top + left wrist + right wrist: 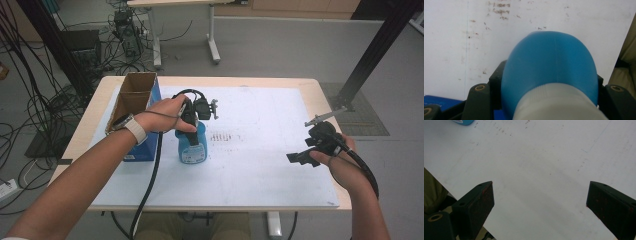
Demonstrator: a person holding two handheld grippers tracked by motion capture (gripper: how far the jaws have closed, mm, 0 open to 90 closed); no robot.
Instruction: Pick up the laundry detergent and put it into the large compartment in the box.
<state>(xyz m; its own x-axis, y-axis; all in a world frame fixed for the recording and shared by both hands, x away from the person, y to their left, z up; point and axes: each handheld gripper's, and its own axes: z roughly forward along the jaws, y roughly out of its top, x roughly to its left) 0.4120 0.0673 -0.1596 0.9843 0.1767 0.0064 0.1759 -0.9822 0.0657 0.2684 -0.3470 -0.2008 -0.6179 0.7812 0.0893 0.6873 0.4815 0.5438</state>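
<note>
A blue plastic bottle [192,146] with a label stands upright on the white mat [260,150], left of centre. My left gripper [190,120] comes down on it from above and is shut on its upper part. In the left gripper view the black jaws press both sides of the blue bottle [549,62], whose white neck is nearest the camera. My right gripper [303,157] hovers over the mat's right side, open, with nothing between its fingers [477,200]. A corner of the bottle [464,122] shows at the top left of the right gripper view.
An open cardboard box [131,100] with blue sides stands at the table's left edge, just left of the bottle. The wooden table [320,87] rims the mat. Cables, another table's legs and a black frame post [372,55] stand on the floor beyond.
</note>
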